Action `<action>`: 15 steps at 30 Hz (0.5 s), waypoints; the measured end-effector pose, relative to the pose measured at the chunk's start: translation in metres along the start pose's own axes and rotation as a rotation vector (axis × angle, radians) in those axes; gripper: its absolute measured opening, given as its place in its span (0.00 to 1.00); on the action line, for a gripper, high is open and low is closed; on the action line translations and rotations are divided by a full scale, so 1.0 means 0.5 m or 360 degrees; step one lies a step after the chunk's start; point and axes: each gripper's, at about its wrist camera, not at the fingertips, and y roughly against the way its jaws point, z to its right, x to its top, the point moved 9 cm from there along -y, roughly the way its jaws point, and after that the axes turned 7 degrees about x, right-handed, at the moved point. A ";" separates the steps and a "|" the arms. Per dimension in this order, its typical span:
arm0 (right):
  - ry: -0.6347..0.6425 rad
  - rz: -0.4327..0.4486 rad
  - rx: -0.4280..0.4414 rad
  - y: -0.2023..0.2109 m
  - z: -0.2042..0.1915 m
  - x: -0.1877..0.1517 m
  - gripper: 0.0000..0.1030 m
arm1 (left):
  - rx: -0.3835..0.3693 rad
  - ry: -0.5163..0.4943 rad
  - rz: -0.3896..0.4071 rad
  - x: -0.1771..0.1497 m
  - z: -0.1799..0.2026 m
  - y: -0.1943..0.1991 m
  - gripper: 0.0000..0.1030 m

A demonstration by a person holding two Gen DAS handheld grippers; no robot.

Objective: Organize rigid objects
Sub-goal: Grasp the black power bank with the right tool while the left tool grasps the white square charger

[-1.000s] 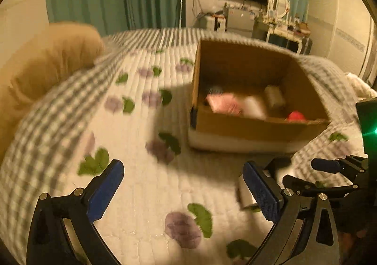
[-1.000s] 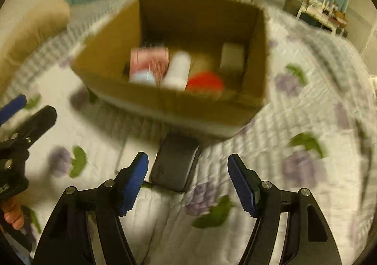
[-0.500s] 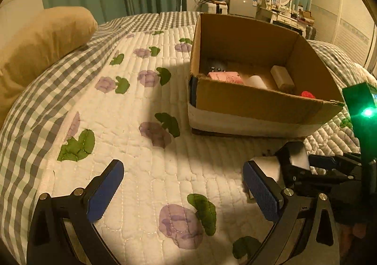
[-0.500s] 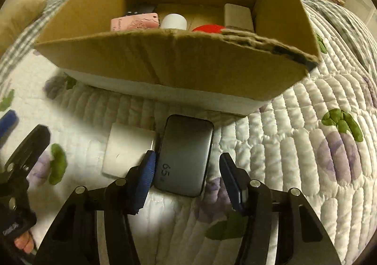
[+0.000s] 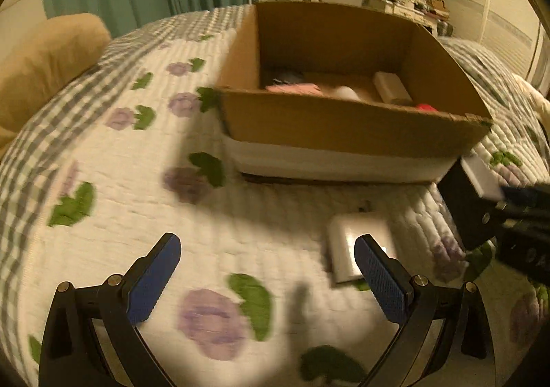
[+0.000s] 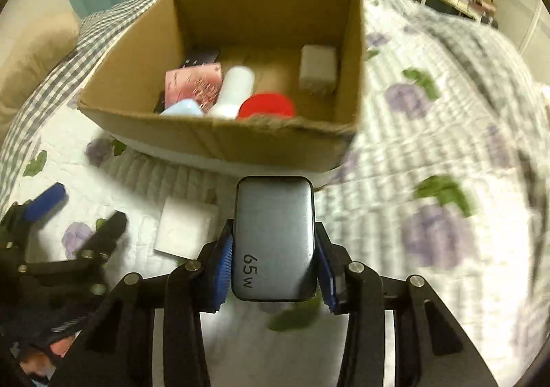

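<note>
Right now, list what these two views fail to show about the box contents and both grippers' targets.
- Cardboard box: its front wall hides the bottoms of the red item and white bottle in the right wrist view.
- Dark item behind the pink packet: mostly covered, unidentifiable.
- Grey power bank: underside hidden; right gripper clamps its sides.
- White flat object: blurred, partly behind a left gripper finger.
</note>
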 end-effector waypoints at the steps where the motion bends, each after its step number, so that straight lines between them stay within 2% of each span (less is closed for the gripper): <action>1: 0.0012 0.0004 -0.0018 0.006 0.006 0.004 0.40 | -0.0016 -0.0007 -0.0018 -0.003 0.018 -0.004 1.00; 5: 0.0049 -0.0033 -0.0029 -0.012 0.029 0.027 0.40 | -0.0108 -0.0047 -0.0065 -0.009 0.077 -0.021 1.00; 10: 0.0020 -0.0082 0.0003 -0.037 0.043 0.024 0.40 | -0.0126 -0.0124 -0.0120 -0.016 0.124 -0.053 0.97; 12: 0.0011 -0.0073 0.0019 -0.035 0.043 0.022 0.40 | -0.0114 -0.0161 -0.0149 -0.022 0.136 -0.065 0.86; 14: 0.0004 -0.0064 0.0035 -0.033 0.044 0.021 0.40 | -0.0106 -0.0202 -0.0189 -0.028 0.148 -0.077 0.69; 15: 0.0002 -0.0062 0.0038 -0.031 0.046 0.022 0.40 | -0.0093 -0.0210 -0.0189 -0.029 0.149 -0.079 0.66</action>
